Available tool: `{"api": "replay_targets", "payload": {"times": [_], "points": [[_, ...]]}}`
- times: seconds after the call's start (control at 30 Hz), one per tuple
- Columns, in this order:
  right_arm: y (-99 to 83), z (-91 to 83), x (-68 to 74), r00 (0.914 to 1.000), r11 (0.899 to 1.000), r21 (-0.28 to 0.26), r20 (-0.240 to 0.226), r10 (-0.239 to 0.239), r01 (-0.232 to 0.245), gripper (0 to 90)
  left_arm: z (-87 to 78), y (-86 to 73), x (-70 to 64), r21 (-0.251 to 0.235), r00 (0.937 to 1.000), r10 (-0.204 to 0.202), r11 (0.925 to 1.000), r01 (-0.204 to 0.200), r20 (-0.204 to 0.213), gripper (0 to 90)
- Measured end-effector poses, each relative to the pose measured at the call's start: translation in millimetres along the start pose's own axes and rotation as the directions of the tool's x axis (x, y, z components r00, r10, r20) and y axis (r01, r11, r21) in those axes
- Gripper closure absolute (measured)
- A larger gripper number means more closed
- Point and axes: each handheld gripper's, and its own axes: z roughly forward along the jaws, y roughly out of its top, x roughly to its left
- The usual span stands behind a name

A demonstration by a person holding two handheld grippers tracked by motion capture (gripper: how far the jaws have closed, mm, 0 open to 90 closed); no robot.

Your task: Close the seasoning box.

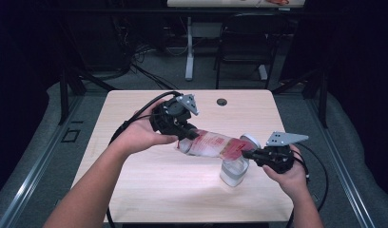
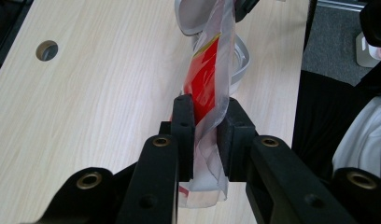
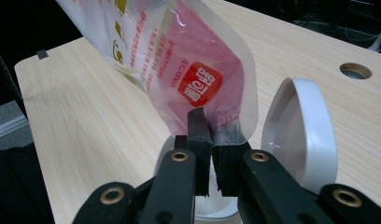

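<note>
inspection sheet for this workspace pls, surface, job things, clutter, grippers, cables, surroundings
surface: pale wood table with a round grommet hole near the far edge
job's things: red and clear plastic pouch held in the air between both grippers, one end over an open clear container; its white hinged lid stands up
clutter: nothing seen
grippers: left gripper shut on one end of the pouch; right gripper shut on the other end, above the container mouth
cables: black cable loops from the left gripper across the table; another trails from the right gripper off the table edge
surroundings: dark curtains, a black chair, a second table's leg behind
</note>
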Motion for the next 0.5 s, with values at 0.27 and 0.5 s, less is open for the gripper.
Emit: {"api": "replay_targets", "payload": {"times": [0.27, 0.5], "points": [[0.0, 0.0, 0.1, 1.0000, 1.000, 0.005, 0.003, -0.003, 0.003, 86.3, 0.0, 0.7, -0.4, -0.002, 1.0000, 0.000, 1.0000, 0.000, 0.001, 78.1], [0.1, -0.2, 0.2, 1.0000, 1.000, 0.007, 0.003, -0.004, 0.004, 86.1, -0.3, 1.6, -0.8, 0.001, 1.0000, 0.003, 1.0000, -0.003, 0.000, 78.1]]}}
